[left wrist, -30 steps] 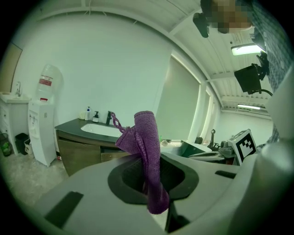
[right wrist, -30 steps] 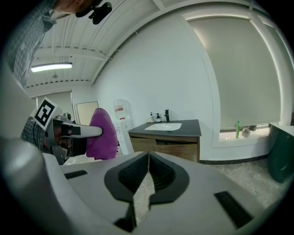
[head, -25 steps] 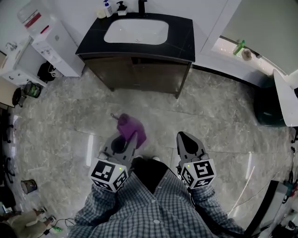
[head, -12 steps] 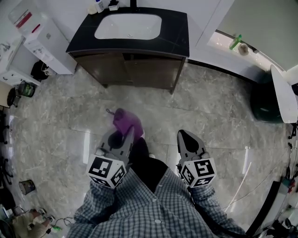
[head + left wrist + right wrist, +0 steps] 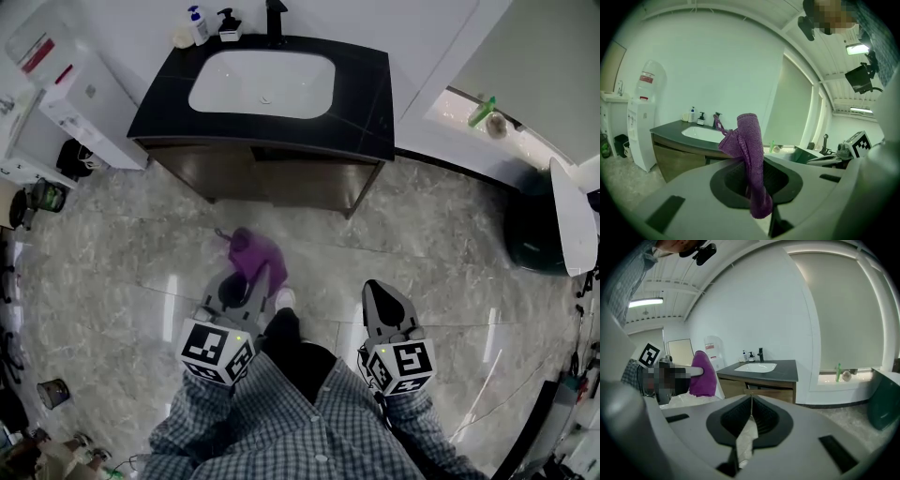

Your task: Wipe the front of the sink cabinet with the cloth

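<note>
A purple cloth (image 5: 255, 255) hangs from my left gripper (image 5: 251, 281), whose jaws are shut on it; in the left gripper view the cloth (image 5: 747, 159) sticks up between the jaws. My right gripper (image 5: 383, 298) is shut and holds nothing. The sink cabinet (image 5: 272, 180) is brown wood under a black top with a white basin (image 5: 262, 82); it stands ahead across the marble floor, well beyond both grippers. The right gripper view shows the cabinet (image 5: 759, 387) in the distance and the purple cloth (image 5: 703, 373) to the left.
A white water dispenser (image 5: 70, 84) stands left of the cabinet. Soap bottles (image 5: 199, 24) and a black tap (image 5: 275, 17) sit on the countertop. A dark green bin (image 5: 536, 234) is at the right by a window ledge with a green bottle (image 5: 481, 111).
The view has shifted slightly; the cabinet now sits a little lower and nearer in the head view. Both grippers hold their pose, the cloth still in the left one.
</note>
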{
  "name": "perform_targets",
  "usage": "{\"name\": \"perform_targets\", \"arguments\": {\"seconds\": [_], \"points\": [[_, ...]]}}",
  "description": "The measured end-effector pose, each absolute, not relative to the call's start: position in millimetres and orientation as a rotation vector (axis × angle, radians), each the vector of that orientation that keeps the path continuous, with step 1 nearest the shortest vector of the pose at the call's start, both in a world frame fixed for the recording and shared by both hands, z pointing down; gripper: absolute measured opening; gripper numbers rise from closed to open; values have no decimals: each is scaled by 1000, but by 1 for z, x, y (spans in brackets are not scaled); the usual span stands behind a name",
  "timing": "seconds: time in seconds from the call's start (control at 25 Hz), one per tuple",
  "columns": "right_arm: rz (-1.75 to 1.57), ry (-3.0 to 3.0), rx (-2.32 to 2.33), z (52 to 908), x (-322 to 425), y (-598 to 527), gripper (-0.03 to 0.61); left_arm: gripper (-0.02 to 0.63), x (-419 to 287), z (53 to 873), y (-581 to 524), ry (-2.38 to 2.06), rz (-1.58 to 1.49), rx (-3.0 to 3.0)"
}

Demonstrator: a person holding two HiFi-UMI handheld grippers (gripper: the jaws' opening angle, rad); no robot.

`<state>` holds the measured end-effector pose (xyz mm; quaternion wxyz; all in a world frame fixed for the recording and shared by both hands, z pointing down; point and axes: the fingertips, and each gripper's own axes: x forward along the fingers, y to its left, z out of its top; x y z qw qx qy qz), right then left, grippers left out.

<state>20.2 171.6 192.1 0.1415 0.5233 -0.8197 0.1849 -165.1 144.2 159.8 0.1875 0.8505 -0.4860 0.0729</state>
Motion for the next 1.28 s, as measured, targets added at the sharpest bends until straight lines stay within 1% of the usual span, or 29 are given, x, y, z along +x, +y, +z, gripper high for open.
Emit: {"name": "perform_targets", "arguments": {"seconds": [0.24, 0.56, 0.96, 1.16, 1.28], "points": [[540, -2330, 1494, 208, 5, 115, 20, 54, -185, 183, 82, -1371, 258, 2385], [612, -2294, 1496, 242, -10, 66, 21, 54, -193, 234, 25, -1331, 327, 2334], [731, -2276, 1475, 313, -12, 49, 21, 54, -218, 299, -30, -1496, 394, 2243], [773, -2231, 1455, 349, 1, 57, 20, 54, -229, 336, -46, -1625, 342, 2137], [776, -2243, 1428, 363, 1, 62, 21, 54, -236, 353, -62, -1682, 397, 2128]]}}
